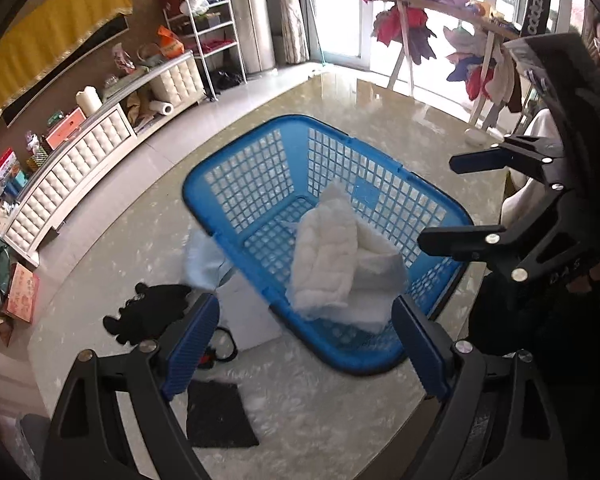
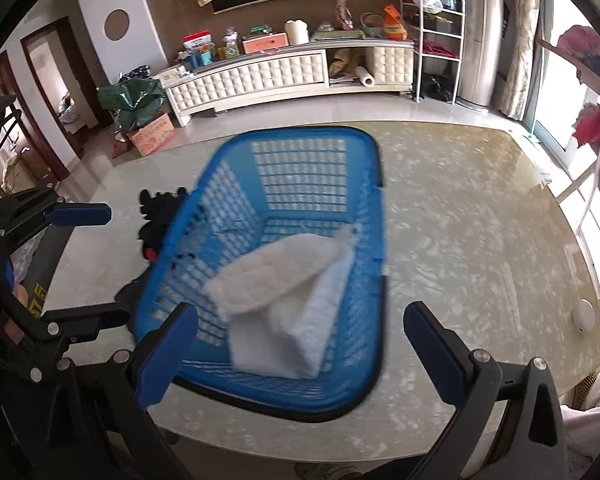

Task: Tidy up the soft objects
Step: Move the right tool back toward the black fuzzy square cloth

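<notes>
A blue plastic laundry basket [image 1: 236,176] stands on the marble table and also shows in the right wrist view [image 2: 364,184]. A folded white fluffy cloth [image 1: 328,260] lies loose inside it, seen too in the right wrist view [image 2: 276,312]. My left gripper [image 1: 308,344] is open and empty above the basket's near rim. My right gripper [image 2: 300,348] is open and empty above the basket's near end; it also appears at the right of the left wrist view [image 1: 464,200]. A black soft toy [image 1: 148,312], a pale blue cloth [image 1: 204,260] and a dark cloth [image 1: 216,416] lie on the table left of the basket.
A white box [image 1: 252,320] sits by the basket's left side. A white tufted cabinet [image 2: 284,72] with clutter lines the far wall. A drying rack with clothes [image 1: 440,12] stands by the window. A white disc [image 2: 586,316] lies near the table's right edge.
</notes>
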{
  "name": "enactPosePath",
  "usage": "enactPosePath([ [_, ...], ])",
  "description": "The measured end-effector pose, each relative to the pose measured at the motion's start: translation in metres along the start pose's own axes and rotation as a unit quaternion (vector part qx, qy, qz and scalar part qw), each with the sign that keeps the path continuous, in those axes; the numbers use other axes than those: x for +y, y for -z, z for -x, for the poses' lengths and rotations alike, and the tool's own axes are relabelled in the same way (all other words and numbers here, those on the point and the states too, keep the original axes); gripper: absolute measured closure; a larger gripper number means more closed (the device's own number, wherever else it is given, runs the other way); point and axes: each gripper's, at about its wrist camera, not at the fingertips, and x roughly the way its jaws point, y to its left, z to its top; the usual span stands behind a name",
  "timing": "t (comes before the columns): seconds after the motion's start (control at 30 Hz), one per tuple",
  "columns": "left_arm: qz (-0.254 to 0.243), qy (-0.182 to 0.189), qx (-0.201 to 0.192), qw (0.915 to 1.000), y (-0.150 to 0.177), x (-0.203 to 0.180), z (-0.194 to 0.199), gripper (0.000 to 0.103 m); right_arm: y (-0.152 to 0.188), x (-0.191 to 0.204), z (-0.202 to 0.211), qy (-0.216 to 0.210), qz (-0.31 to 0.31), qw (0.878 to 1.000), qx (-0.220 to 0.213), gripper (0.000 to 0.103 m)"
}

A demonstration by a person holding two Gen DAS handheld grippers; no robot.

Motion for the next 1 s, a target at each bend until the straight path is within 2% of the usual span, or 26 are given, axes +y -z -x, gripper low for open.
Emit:
enactPosePath([
  [0.1,0.012,0.001,-0.014,0.9998,0.012,0.007,0.013,0.010,-0.002,0.017,0.001,0.003,0.011,1.000,0.001,0.000],
  [0.13,0.020,-0.002,-0.019,0.9996,0.016,0.013,0.018,0.001,-0.004,0.022,0.000,0.002,0.013,1.000,0.001,0.000],
  [0.17,0.028,-0.003,-0.025,0.9993,0.021,0.019,0.022,0.000,-0.005,0.027,0.000,0.001,0.014,1.000,0.002,0.000],
  [0.53,0.084,-0.027,-0.037,0.9954,0.086,0.071,0.057,0.000,-0.018,0.095,-0.025,-0.019,0.069,0.997,0.014,0.000],
  [0.73,0.124,-0.048,-0.045,0.9900,0.121,0.103,0.073,0.000,-0.023,0.127,-0.047,-0.027,0.104,0.994,0.030,0.000],
  [1.0,0.178,-0.060,-0.026,0.9819,0.166,0.142,0.074,0.000,-0.020,0.163,-0.084,-0.042,0.144,0.987,0.060,0.000],
])
